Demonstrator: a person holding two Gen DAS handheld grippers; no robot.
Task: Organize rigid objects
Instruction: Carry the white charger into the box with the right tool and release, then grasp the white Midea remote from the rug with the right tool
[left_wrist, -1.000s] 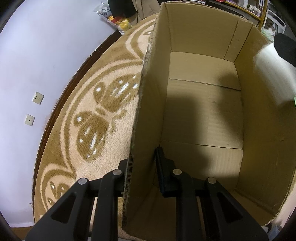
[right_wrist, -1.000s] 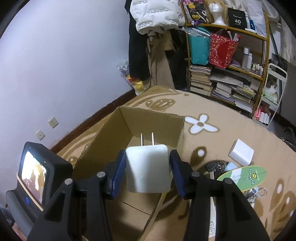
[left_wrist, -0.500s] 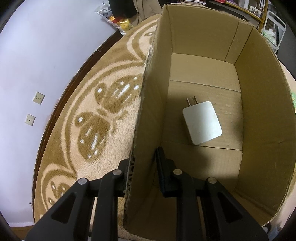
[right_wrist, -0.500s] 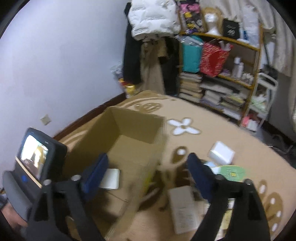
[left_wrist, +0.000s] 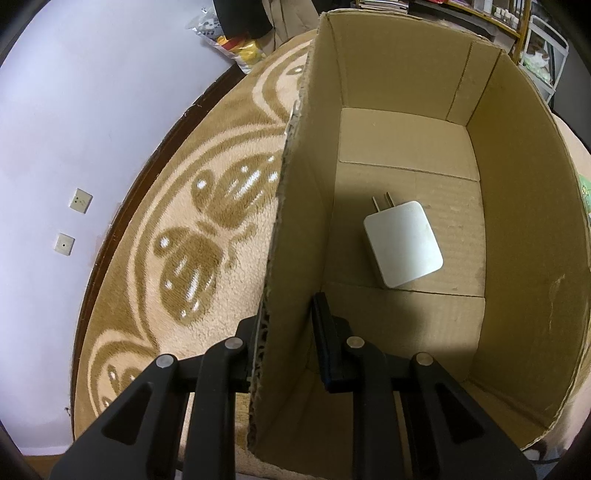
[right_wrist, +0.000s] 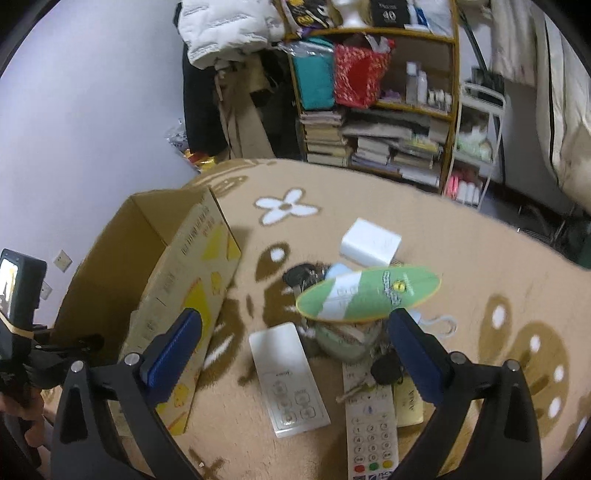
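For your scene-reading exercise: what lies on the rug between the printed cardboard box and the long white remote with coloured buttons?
In the right wrist view, a flat white remote lies between the cardboard box and the long white remote.

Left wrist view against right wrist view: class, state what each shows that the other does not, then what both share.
Only the left wrist view shows the white charger lying on the box floor. Only the right wrist view shows the two remotes, green oval fan and bookshelf. Both show the cardboard box and patterned carpet.
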